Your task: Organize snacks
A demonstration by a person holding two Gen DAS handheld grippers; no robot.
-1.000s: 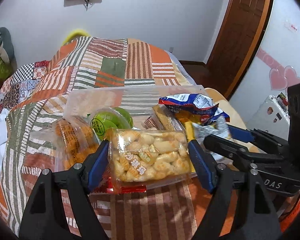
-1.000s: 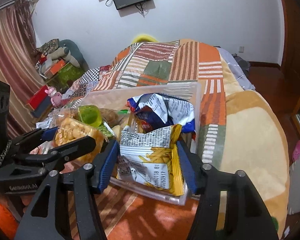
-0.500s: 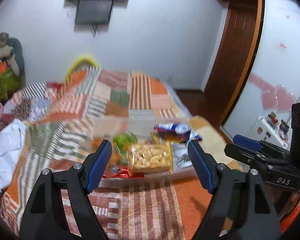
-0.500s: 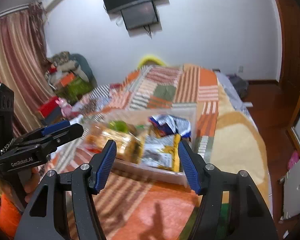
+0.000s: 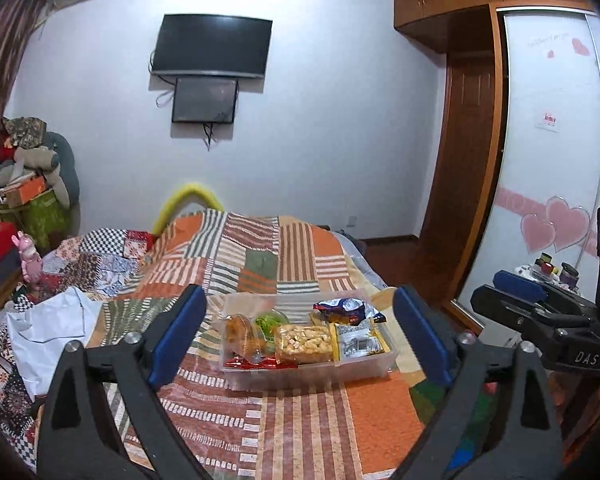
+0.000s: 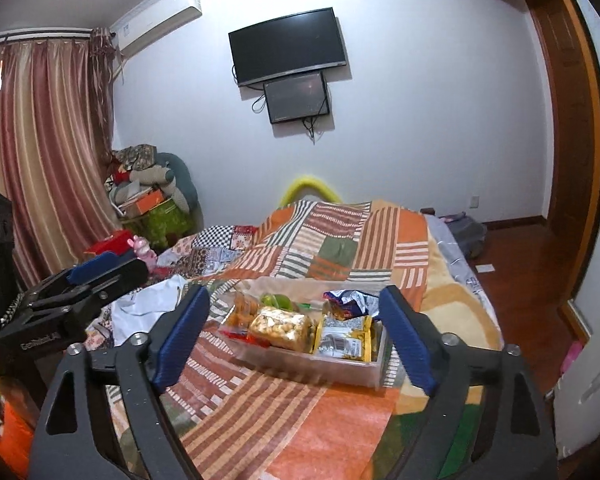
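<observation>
A clear plastic bin [image 5: 308, 376] of crinkly snack packets sits on the patchwork quilt [image 5: 300, 432], near the bed's right edge. Both left gripper [image 5: 298, 340] and right gripper [image 6: 294, 338] hang wide, empty, well short of the bin.

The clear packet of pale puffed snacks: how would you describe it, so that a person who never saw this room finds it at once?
Find the patchwork bed and the clear plastic box lying on it. The clear packet of pale puffed snacks stands at the box's near wall, in the middle. To its left is an orange snack packet, to its right a yellow and silver bag; only this one shows pale, beige pieces.
</observation>
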